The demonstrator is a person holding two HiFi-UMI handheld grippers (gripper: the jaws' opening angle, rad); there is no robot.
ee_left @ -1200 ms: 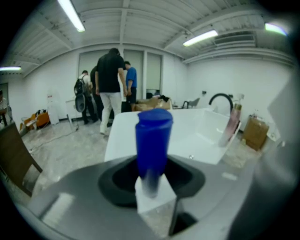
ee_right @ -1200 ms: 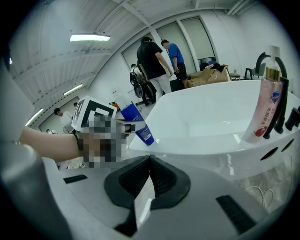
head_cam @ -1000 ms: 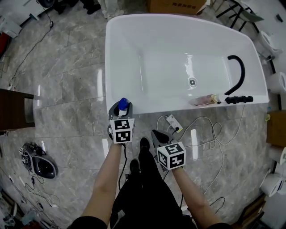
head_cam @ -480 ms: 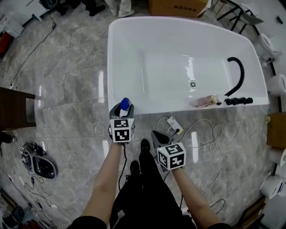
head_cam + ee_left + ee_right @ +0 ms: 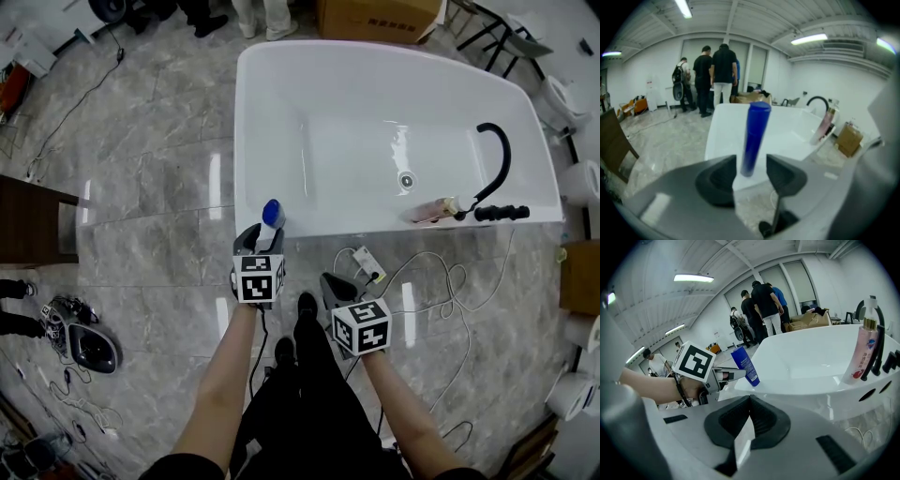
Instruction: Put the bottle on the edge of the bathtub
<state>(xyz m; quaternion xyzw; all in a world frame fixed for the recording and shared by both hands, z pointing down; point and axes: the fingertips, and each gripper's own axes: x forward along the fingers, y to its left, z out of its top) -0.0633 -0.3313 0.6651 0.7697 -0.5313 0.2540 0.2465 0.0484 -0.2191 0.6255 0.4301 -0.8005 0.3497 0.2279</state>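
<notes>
From the head view, the blue bottle (image 5: pixel 271 214) stands upright on the near left corner of the bathtub (image 5: pixel 246 131), on the rim itself, with the left gripper (image 5: pixel 262 232) right behind it and the right gripper (image 5: pixel 329 281) lower down over the marble floor (image 5: pixel 150 187), well apart from the tub; a pink bottle (image 5: pixel 432 209) and a black tap (image 5: pixel 497 155) sit at the far right of the same rim. In the left gripper view the fingers (image 5: pixel 718 178) have just been opening and now stand wide, the bottle (image 5: pixel 753 136) between them with a gap showing on each side, narrower on the left, so it seems to rest on its own base. In the right gripper view the fingers (image 5: pixel 764 418) are pressed together on nothing, and the bottle (image 5: pixel 745 365) shows at the tub's corner, leaning a little in this wide lens, with the left gripper (image 5: pixel 727 375) beside it. The placing looks all but done; the risk lies in the withdrawal. If the left gripper backs away crookedly, the closer finger could clip the tall, narrow bottle and tip it off the rounded rim, onto the floor or down into the tub
</notes>
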